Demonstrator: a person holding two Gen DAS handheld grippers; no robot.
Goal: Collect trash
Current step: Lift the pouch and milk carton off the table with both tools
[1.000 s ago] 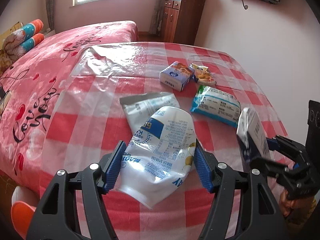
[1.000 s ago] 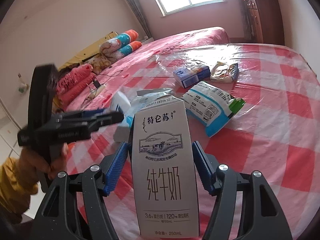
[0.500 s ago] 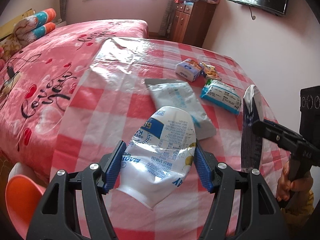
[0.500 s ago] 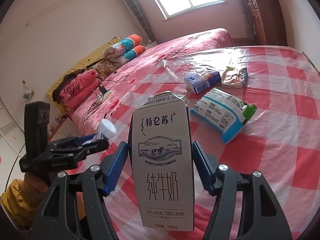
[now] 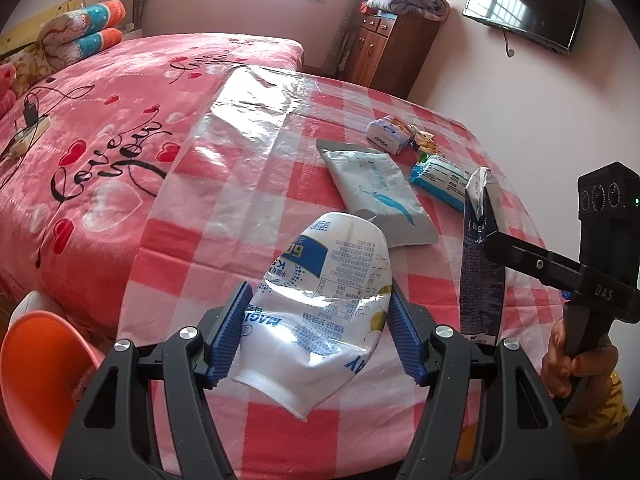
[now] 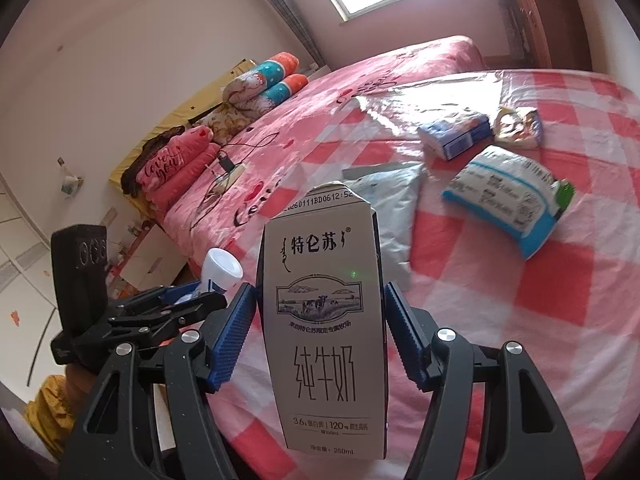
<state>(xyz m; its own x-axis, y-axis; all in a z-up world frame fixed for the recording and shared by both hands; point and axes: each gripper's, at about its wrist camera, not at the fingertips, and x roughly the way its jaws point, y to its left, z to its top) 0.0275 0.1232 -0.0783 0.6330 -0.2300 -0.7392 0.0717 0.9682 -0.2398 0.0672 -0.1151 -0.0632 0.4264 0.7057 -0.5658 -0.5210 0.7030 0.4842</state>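
Your left gripper (image 5: 318, 330) pinches a crumpled white plastic bottle (image 5: 320, 308) above the near edge of the checked cloth (image 5: 248, 208). Your right gripper (image 6: 316, 332) clamps an upright milk carton (image 6: 326, 332). Four wrappers lie farther back, right of centre.

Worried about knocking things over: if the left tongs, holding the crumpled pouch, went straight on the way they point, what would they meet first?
Probably the grey-white flat packet on the checked cloth, just beyond the crumpled white pouch held by the left tongs; depth is uncertain.

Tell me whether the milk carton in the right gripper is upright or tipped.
Upright. The milk carton stands top-up between the right gripper pads, its print reading the right way, lifted above the checkered cloth.
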